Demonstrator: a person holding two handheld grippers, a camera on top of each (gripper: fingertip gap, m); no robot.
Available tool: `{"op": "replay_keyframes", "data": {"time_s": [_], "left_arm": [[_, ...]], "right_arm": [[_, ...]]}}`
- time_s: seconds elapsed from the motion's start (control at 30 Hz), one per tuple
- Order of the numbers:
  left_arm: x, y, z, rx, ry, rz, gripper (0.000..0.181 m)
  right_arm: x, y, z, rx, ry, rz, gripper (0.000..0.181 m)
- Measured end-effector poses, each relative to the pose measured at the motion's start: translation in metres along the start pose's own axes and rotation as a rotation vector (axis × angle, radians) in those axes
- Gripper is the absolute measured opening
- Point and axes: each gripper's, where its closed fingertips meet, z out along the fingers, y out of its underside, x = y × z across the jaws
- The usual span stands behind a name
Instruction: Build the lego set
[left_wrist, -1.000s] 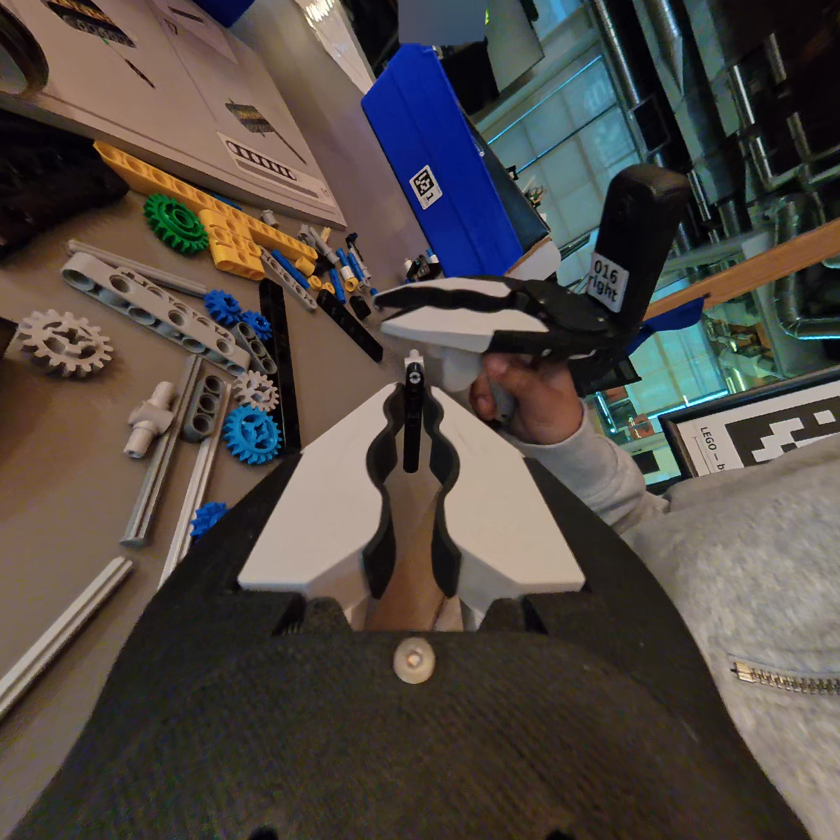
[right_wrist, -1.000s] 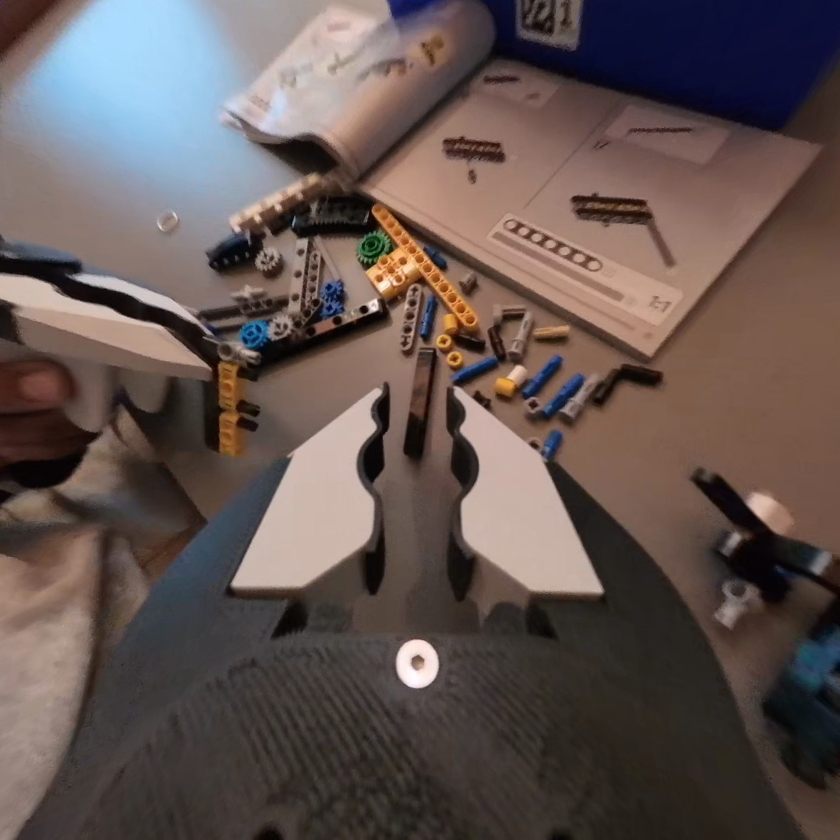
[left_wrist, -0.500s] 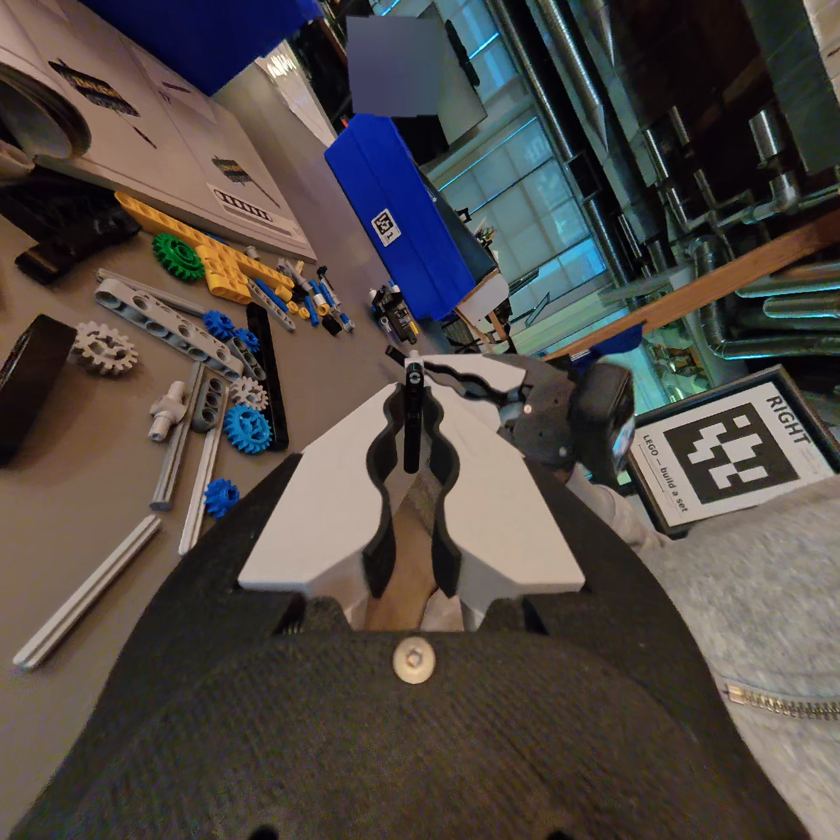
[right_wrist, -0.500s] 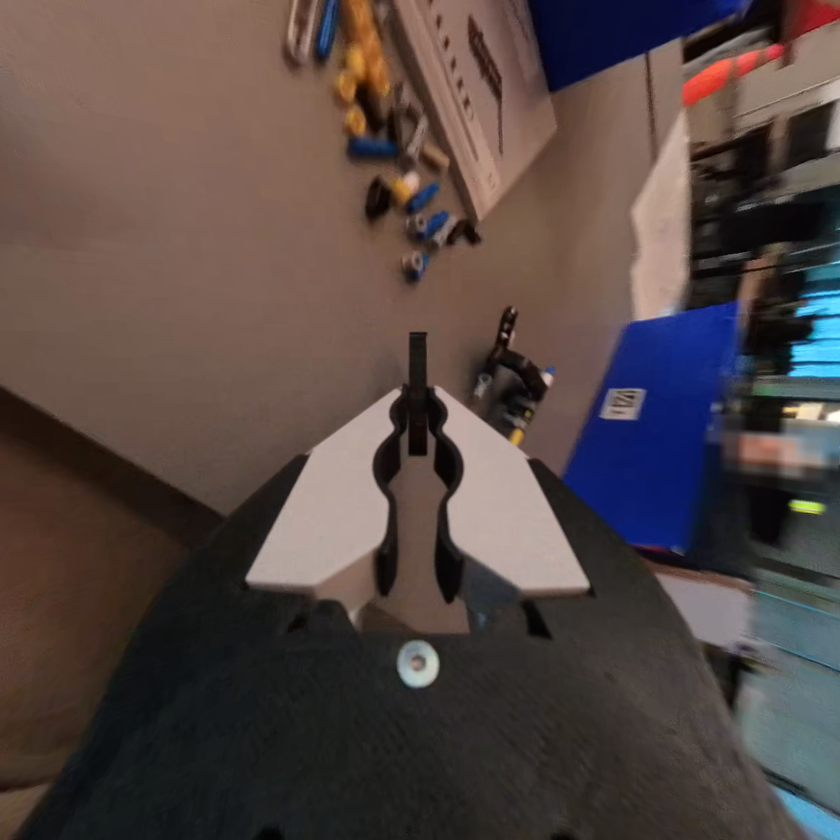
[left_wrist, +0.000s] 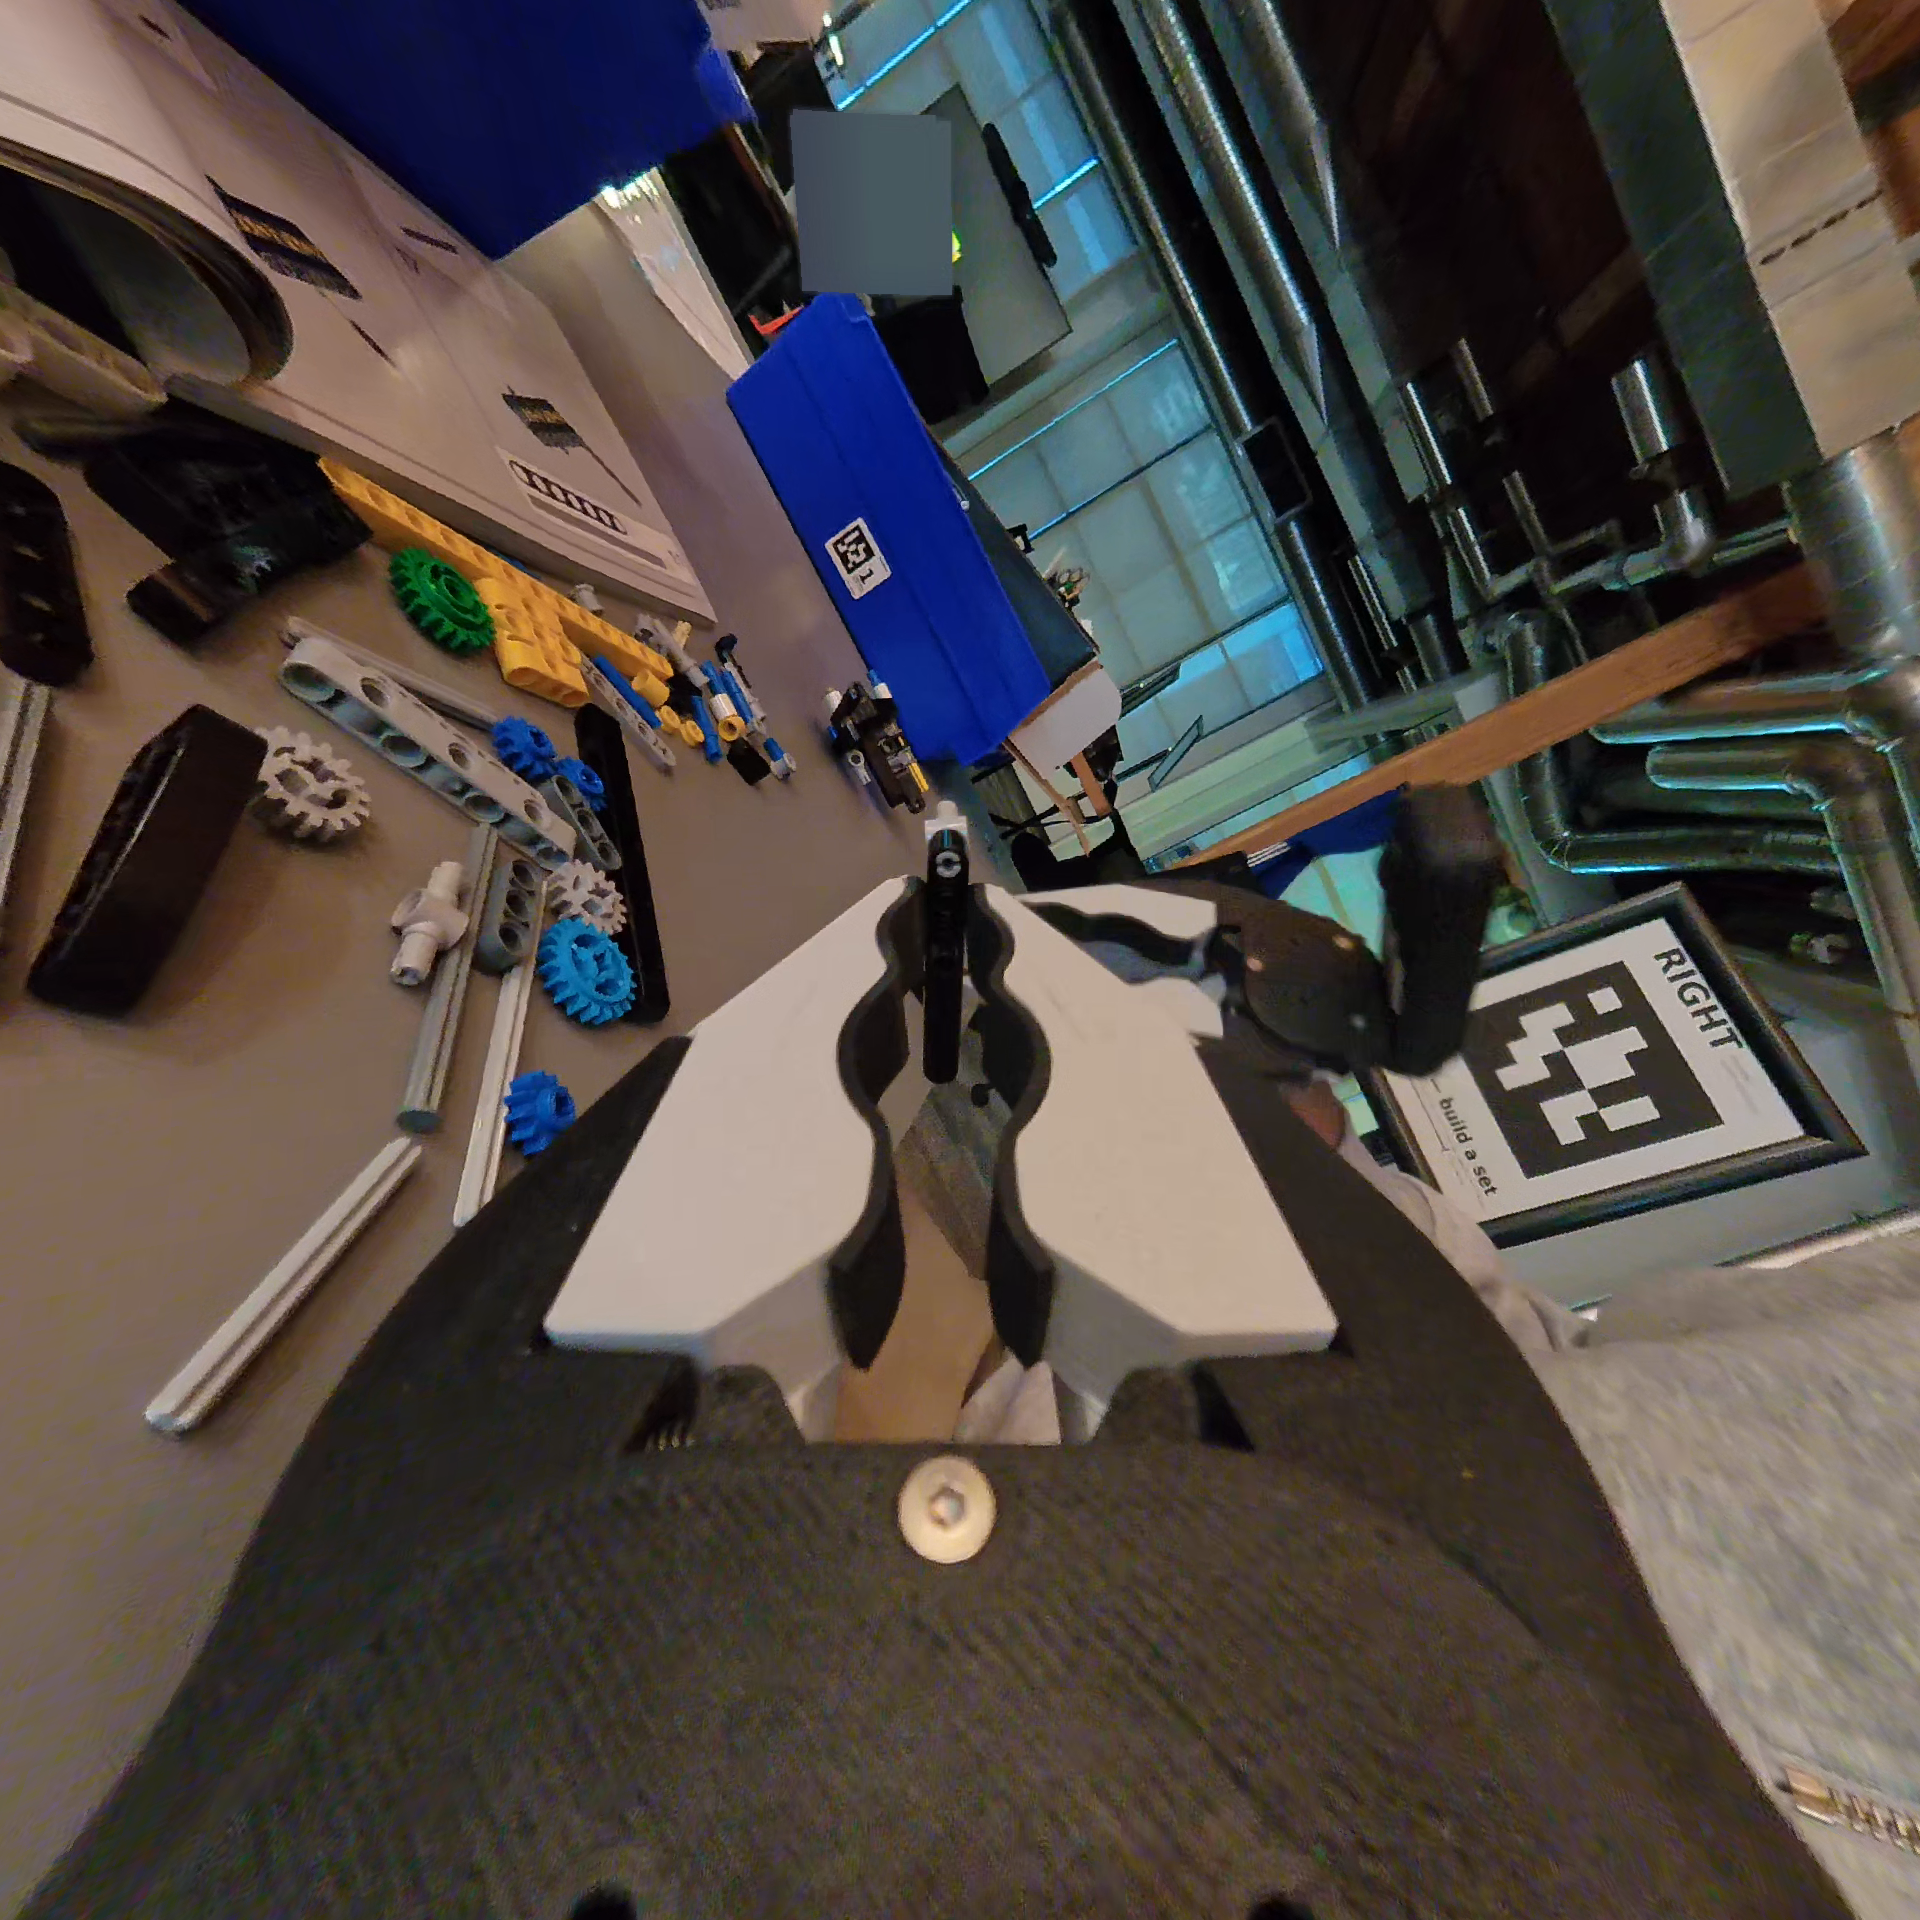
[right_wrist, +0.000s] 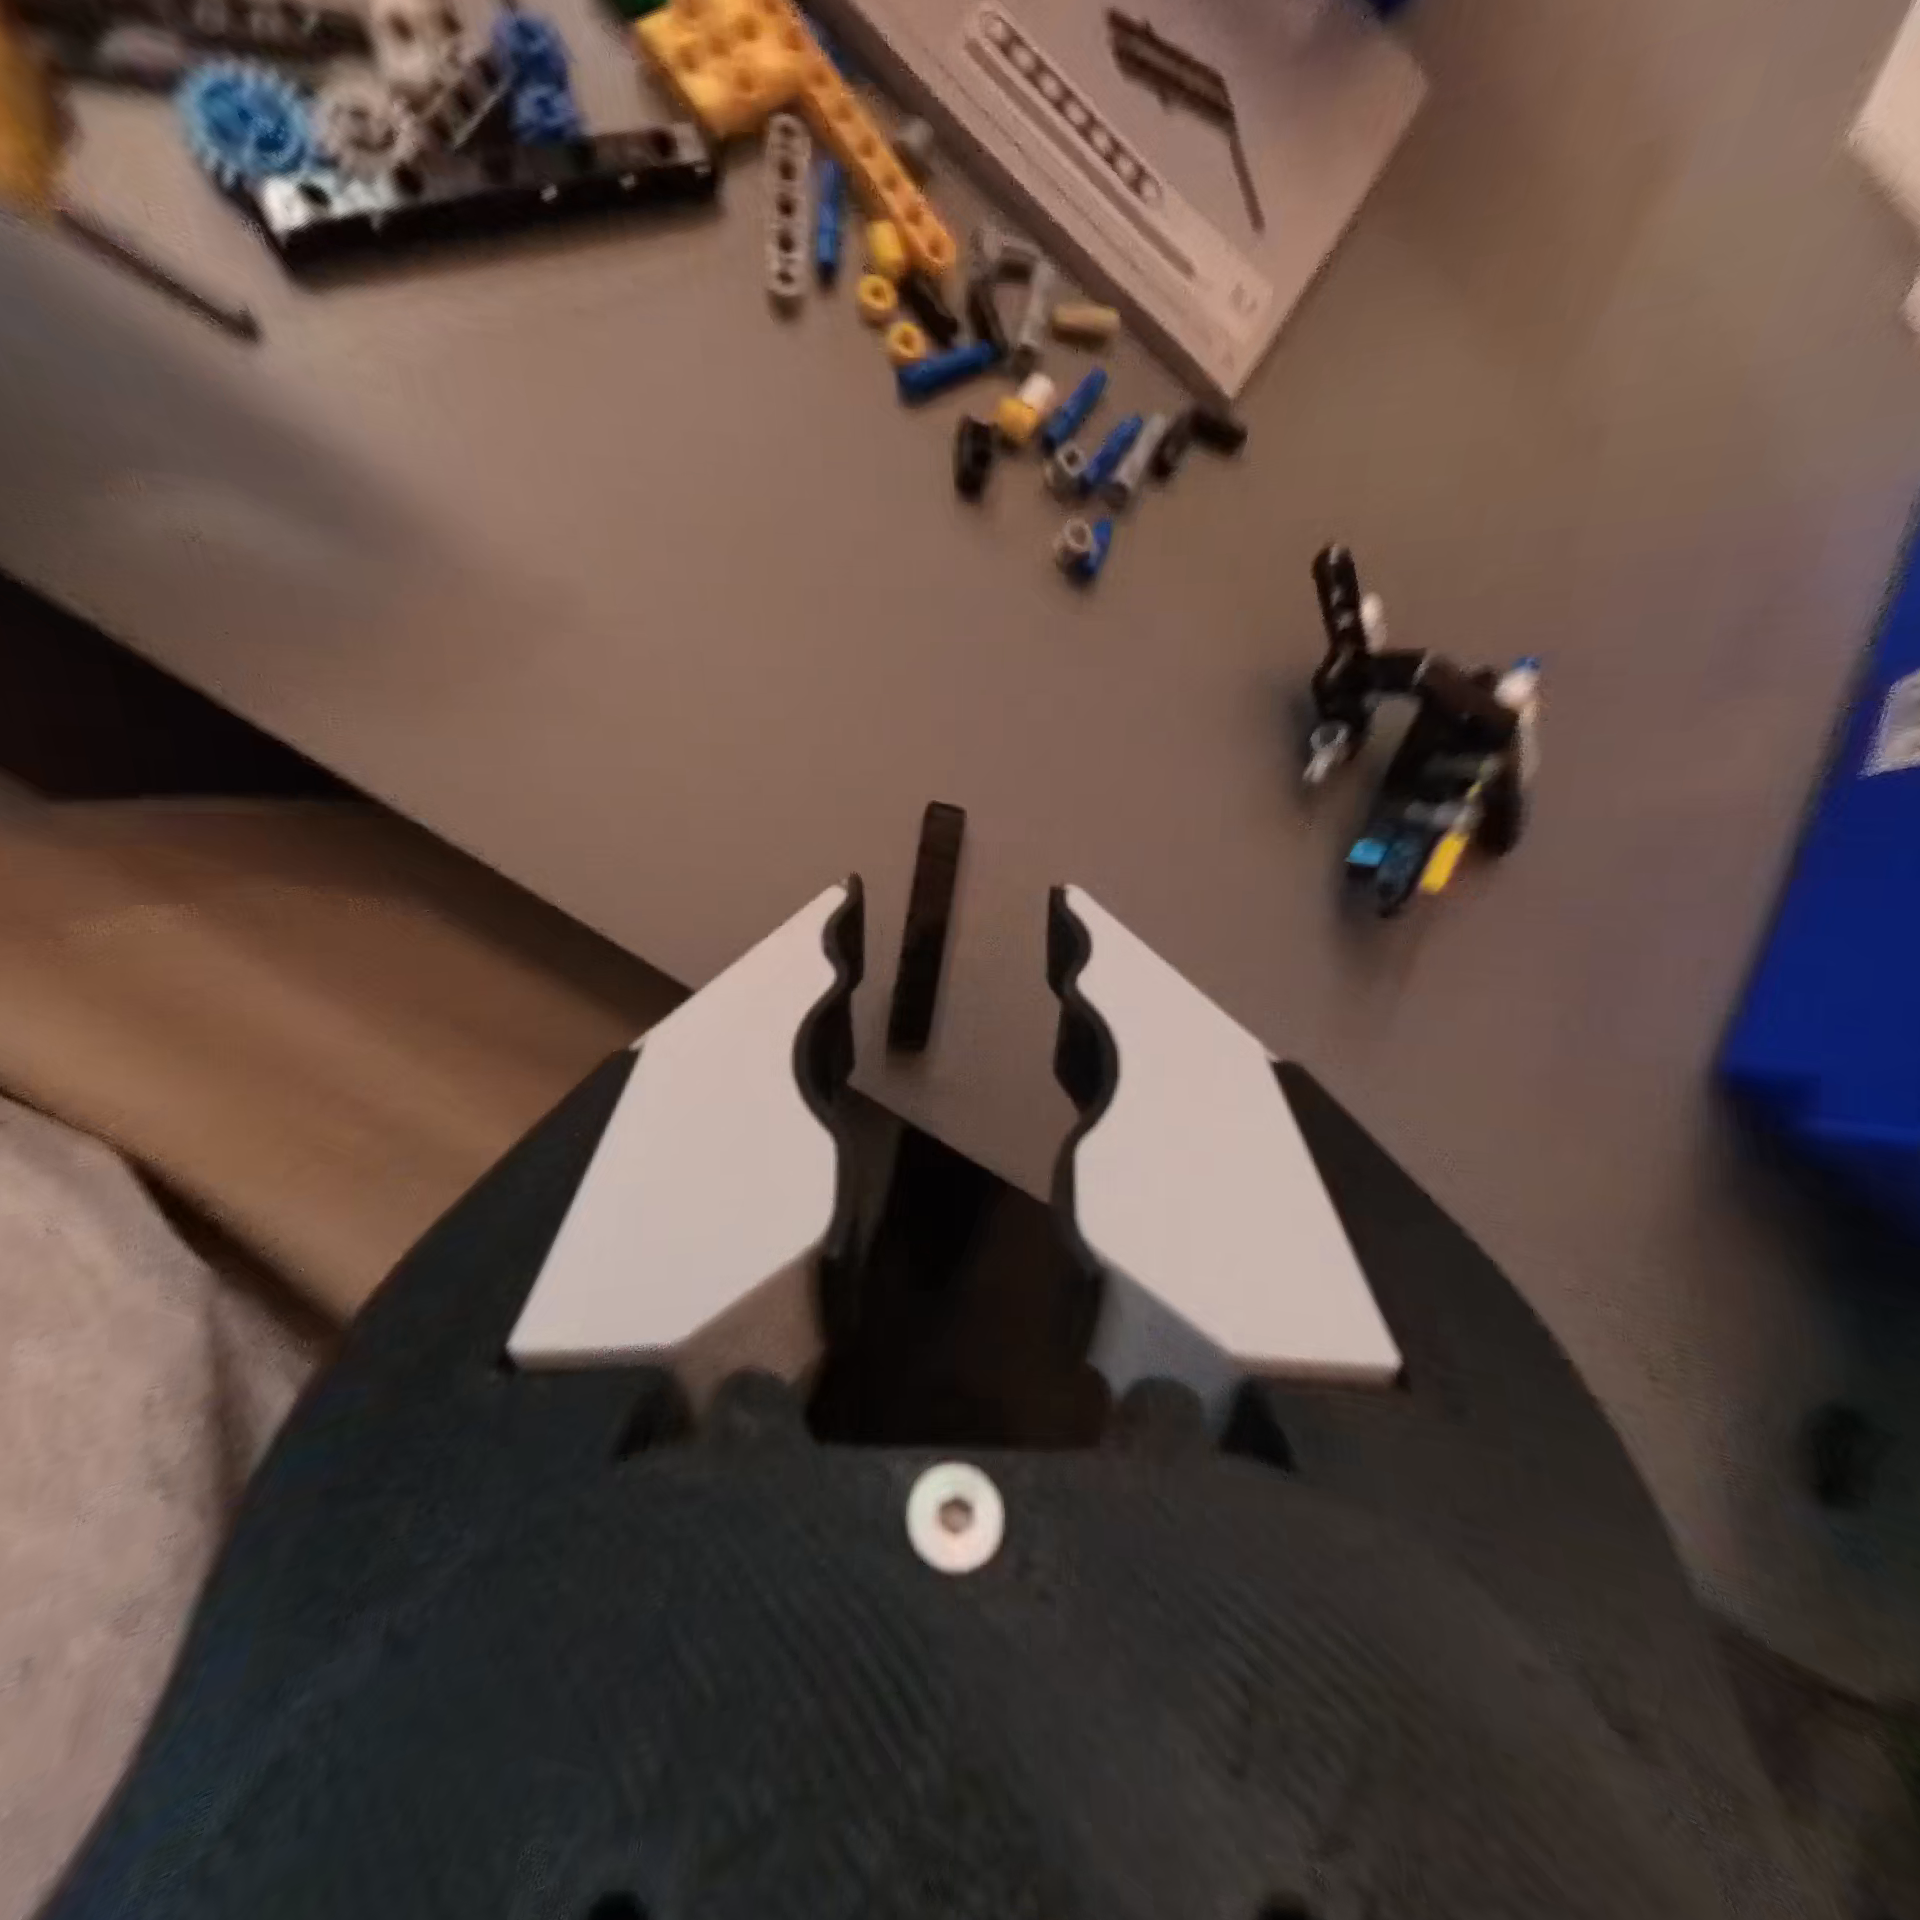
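Your left gripper pinches a thin black beam edge-on between its tips, a small pale grey pin showing at its far end. Your right gripper is spread wide; a second black beam stands in the gap, touching neither finger. Beyond it on the grey table sits a small black, blue and yellow assembly, with loose pins, gears and an open instruction booklet farther off.
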Motion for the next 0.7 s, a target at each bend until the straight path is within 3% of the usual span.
{"op": "replay_keyframes", "data": {"time_s": [0.03, 0.07, 0.13, 0.37, 0.7], "left_arm": [[0.001, 0.0, 0.0, 0.0, 0.003, -0.001, 0.005], [0.001, 0.0, 0.0, -0.002, 0.006, -0.002, 0.005], [0.001, 0.001, 0.001, -0.006, 0.007, -0.002, 0.005], [-0.001, 0.007, 0.006, -0.036, -0.006, 0.005, 0.005], [-0.029, 0.023, 0.018, -0.185, -0.215, 0.171, 0.005]], "right_arm": [[0.002, 0.005, 0.004, -0.003, -0.083, 0.101, 0.034], [0.0, 0.007, 0.007, -0.009, -0.19, 0.205, 0.034], [-0.009, 0.009, 0.009, -0.025, -0.373, 0.308, 0.015], [-0.01, 0.011, 0.022, -0.04, -0.3, 0.223, 0.006], [-0.042, -0.026, 0.011, 0.171, -0.443, 0.265, 0.006]]}}
